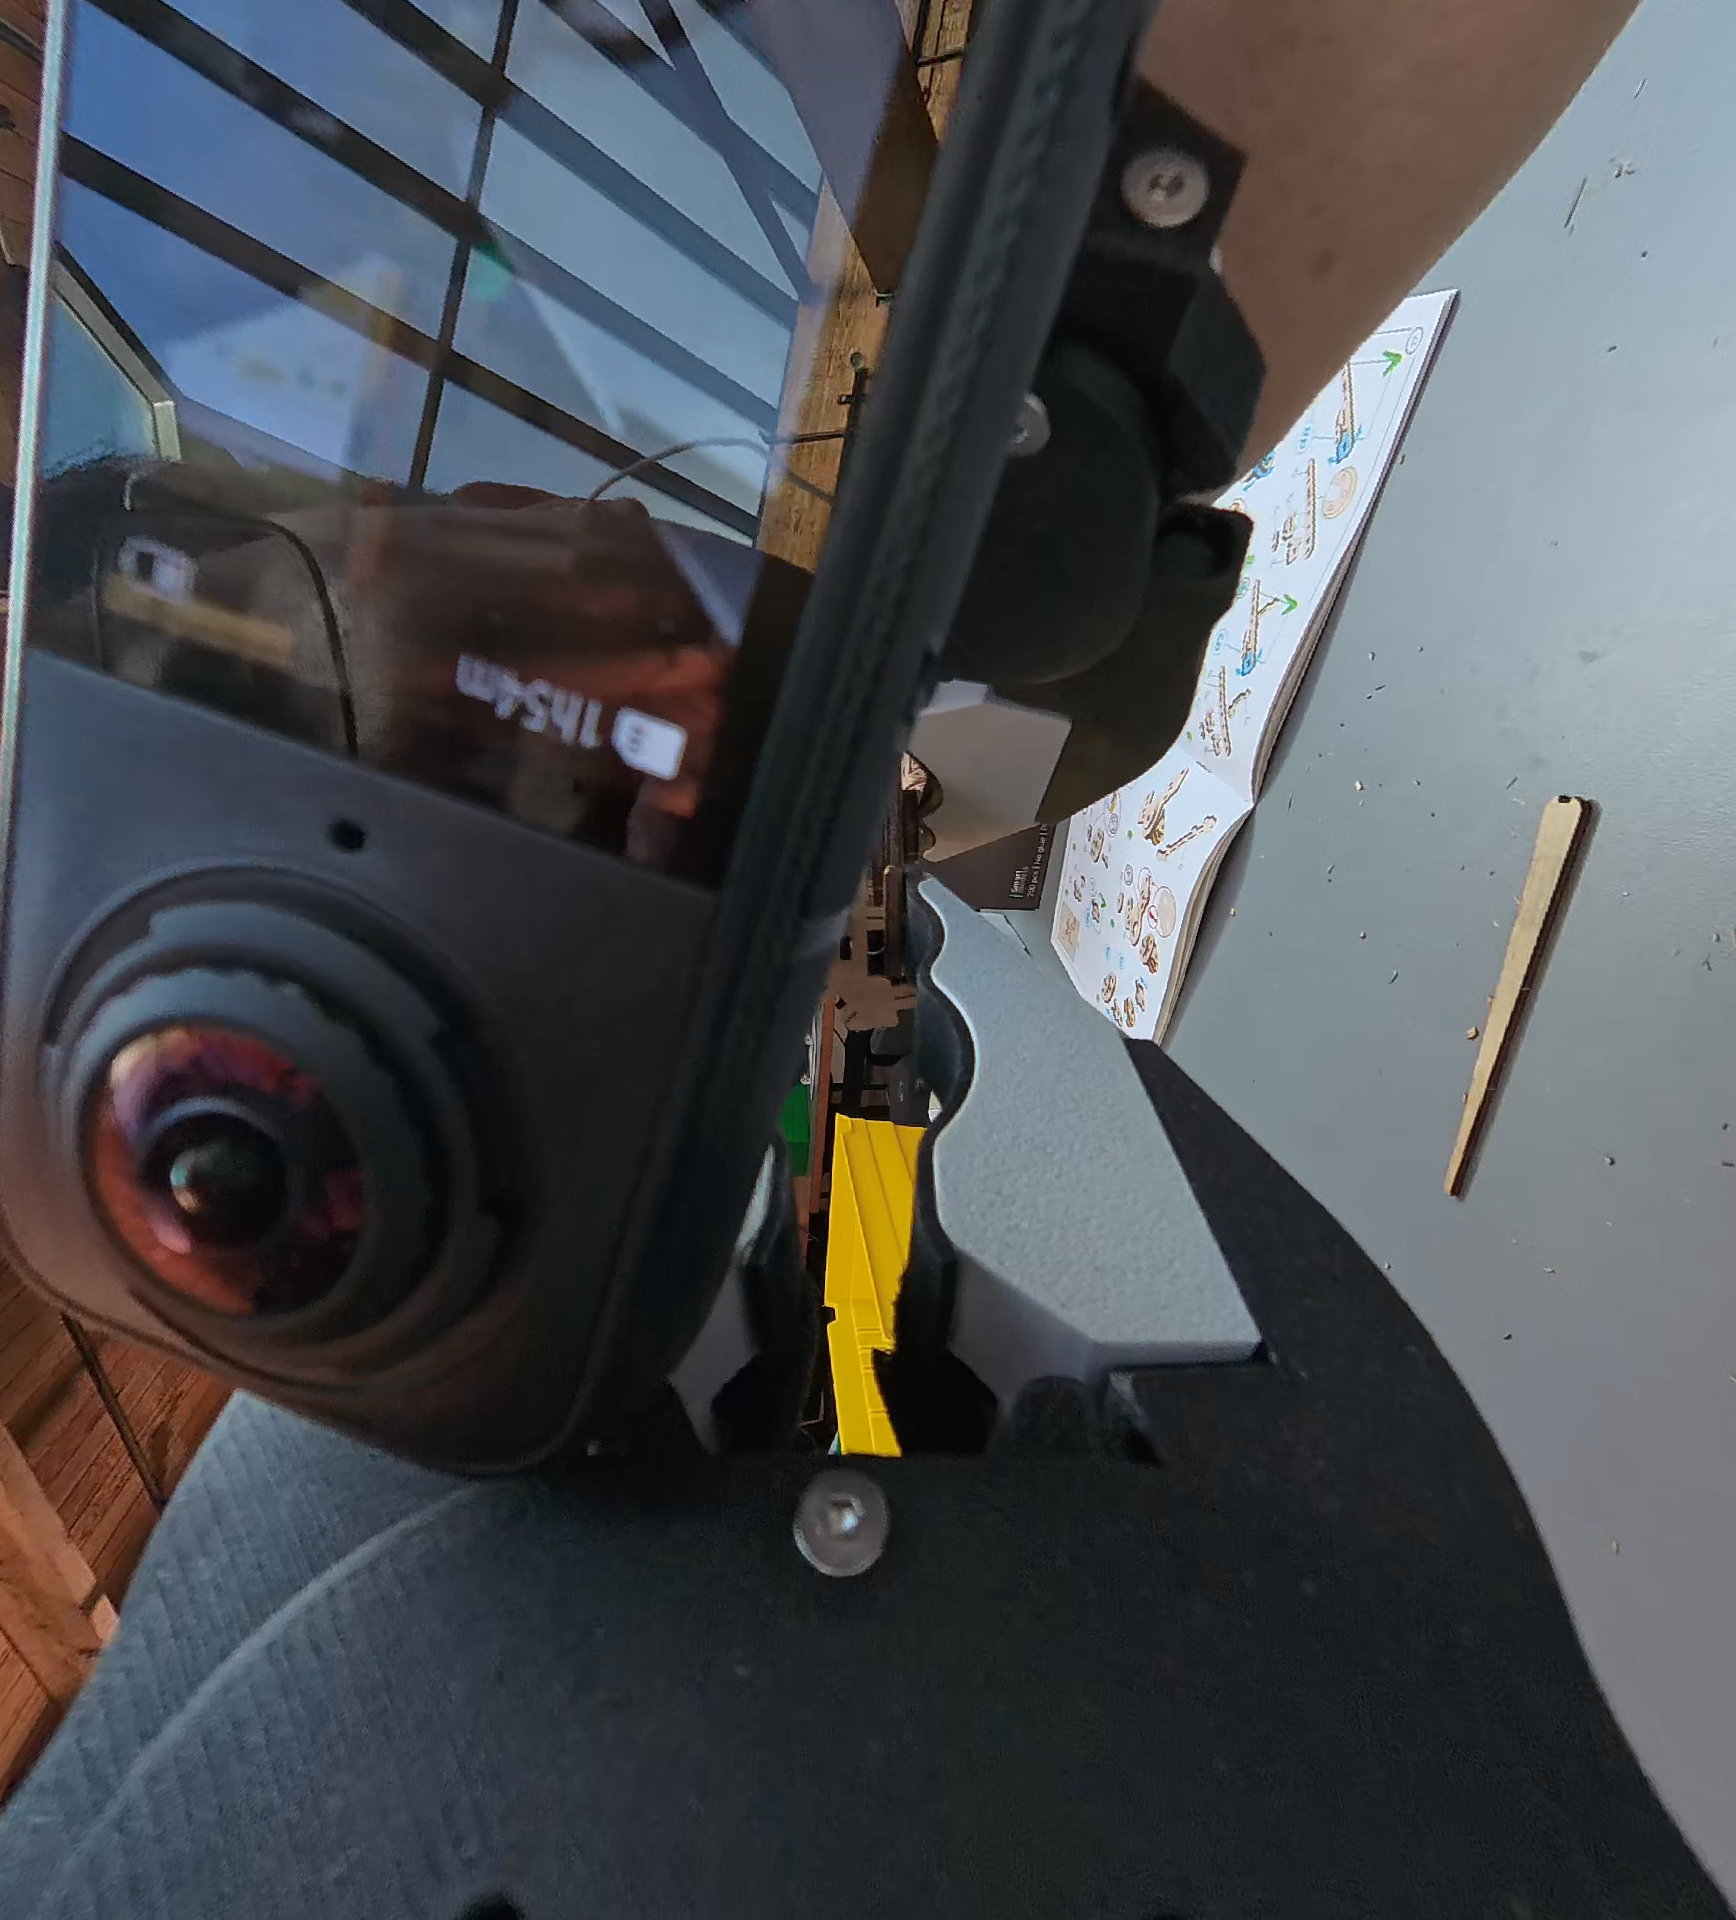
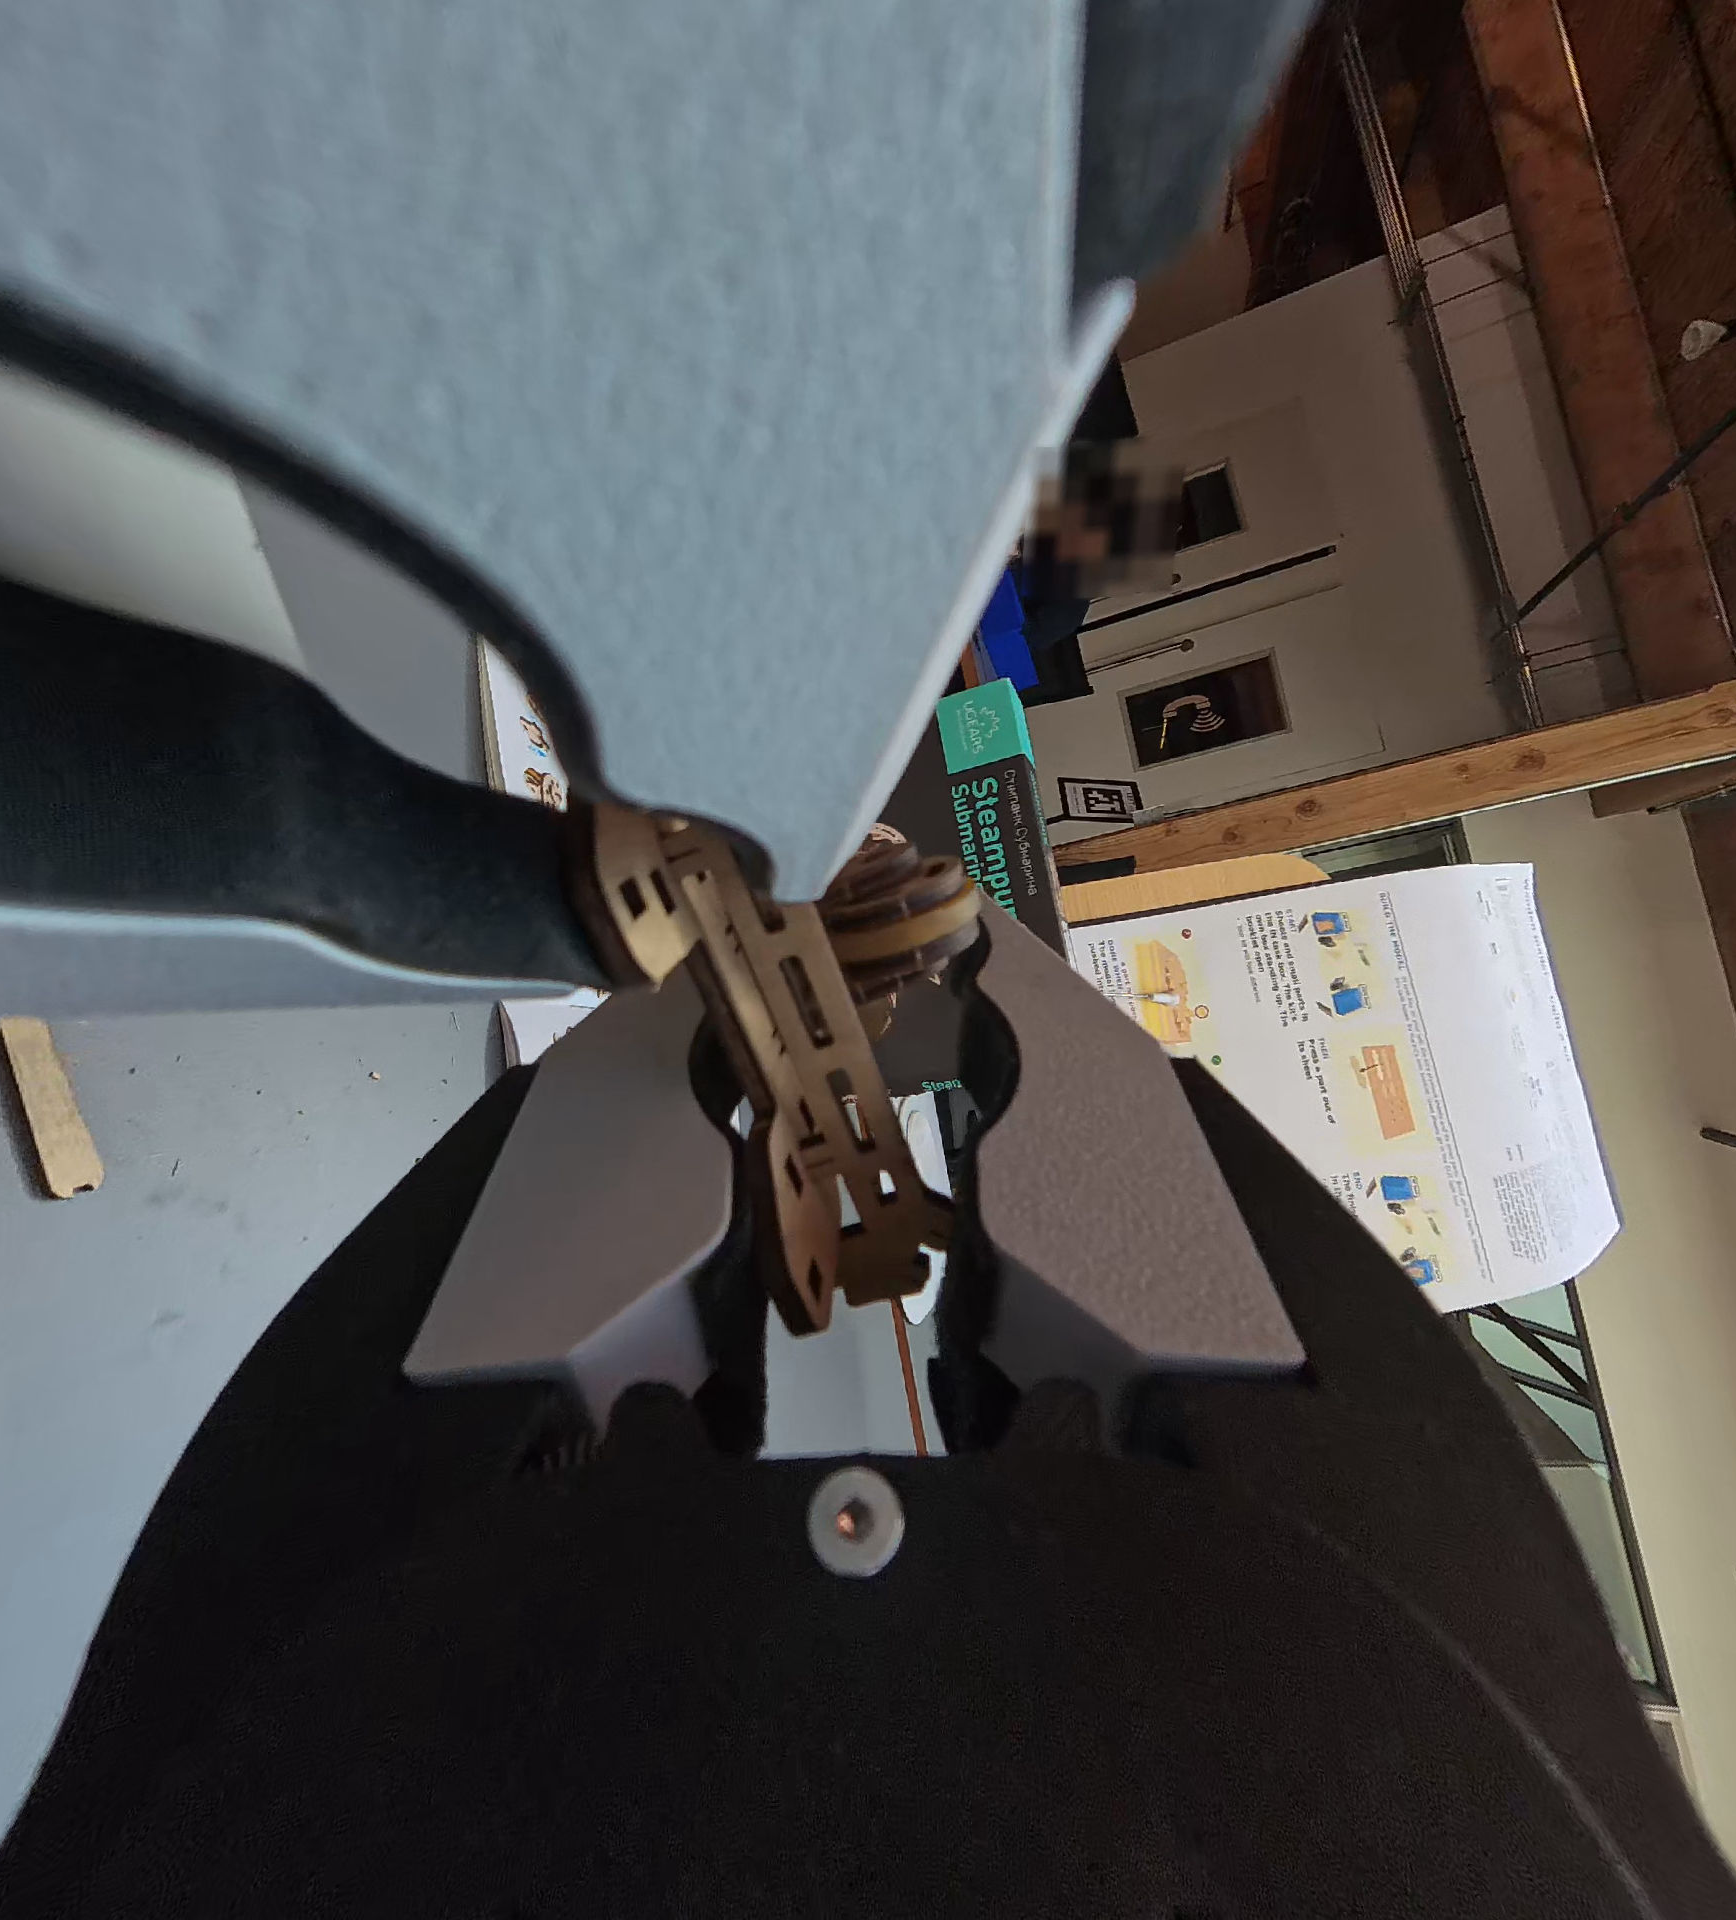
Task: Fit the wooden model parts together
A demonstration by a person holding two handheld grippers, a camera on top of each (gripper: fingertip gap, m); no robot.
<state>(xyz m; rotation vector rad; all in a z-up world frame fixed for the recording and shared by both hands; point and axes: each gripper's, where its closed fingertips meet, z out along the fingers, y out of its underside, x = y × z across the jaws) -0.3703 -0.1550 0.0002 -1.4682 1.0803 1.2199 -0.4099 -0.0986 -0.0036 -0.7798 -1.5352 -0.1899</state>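
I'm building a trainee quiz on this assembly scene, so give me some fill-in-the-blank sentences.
The right gripper's jaws clamp the ___ model.
A loose strip lies on the ___ table.
The instruction booklet lies ___ on that table.
Missing words: wooden; grey; open.

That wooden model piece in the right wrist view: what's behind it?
Behind the wooden model piece stands a dark box with a teal top, beside a printed instruction sheet. The piece and the grey fingers cover the box's lower part.

Right tongs [image 2: 848, 1122]: black felt-like body, grey wedge fingers [image 2: 1124, 1174] with wavy black pads, one silver screw [image 2: 855, 1521]
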